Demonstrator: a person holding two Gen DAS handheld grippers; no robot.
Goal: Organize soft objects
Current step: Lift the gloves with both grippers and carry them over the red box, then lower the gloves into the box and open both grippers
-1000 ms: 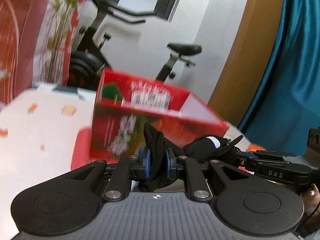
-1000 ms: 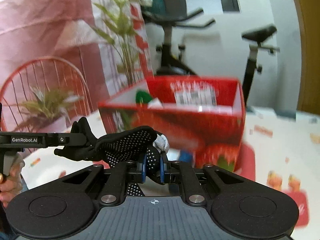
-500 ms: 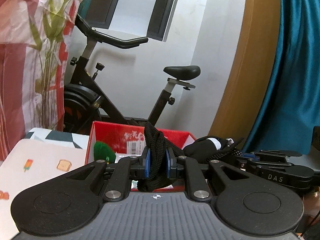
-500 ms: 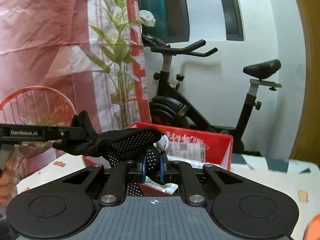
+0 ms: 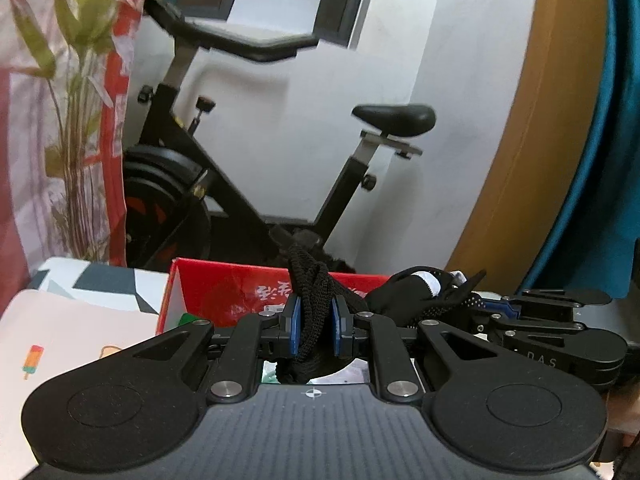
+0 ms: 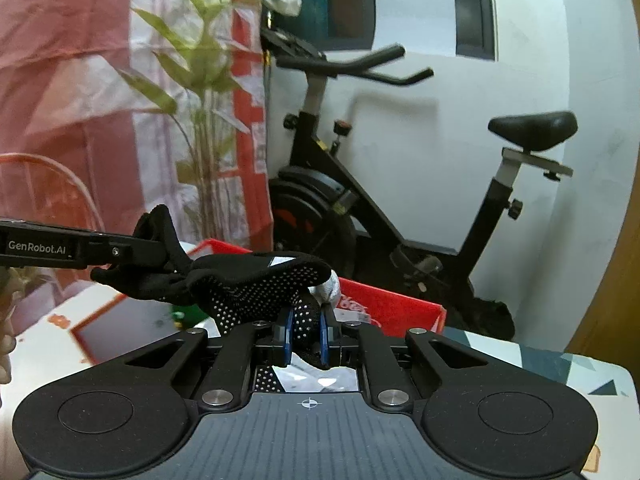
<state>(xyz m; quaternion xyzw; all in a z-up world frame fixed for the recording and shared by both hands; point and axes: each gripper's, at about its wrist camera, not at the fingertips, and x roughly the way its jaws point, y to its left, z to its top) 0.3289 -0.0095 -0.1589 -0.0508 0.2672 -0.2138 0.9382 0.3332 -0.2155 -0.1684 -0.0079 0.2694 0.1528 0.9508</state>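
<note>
Against the white back wall stands a black stationary exercise bike (image 5: 256, 184), flanked by a red-and-white printed curtain with a green plant (image 6: 192, 92) on one side and a teal curtain (image 5: 600, 160) on the other; none of these takes part in the task. Below them lies a pale play mat with small food prints (image 5: 60, 332), the surface that carries the work. On the mat, towards its far edge and just in front of the bike, sits an open red cardboard box with printed lettering (image 5: 240, 292); it is presumably the container for sorted soft items, and something green shows inside it, too little to identify. Above the box's near side hangs the task object, a black knit glove with white grip dots and a white cuff tag (image 6: 256, 284), stretched between the two tools, probably so that it can be folded or lowered flat into the box and not dropped as a bundle. The left gripper (image 5: 316, 326) has its blue-padded fingers (image 5: 294, 328) drawn narrow, pinching a bunched, ribbed end of the glove that stands upright between them. The right gripper (image 6: 306, 336) is likewise nearly closed, its fingers (image 6: 285, 334) clamped on the dotted palm fabric, which drapes forward over them.
</note>
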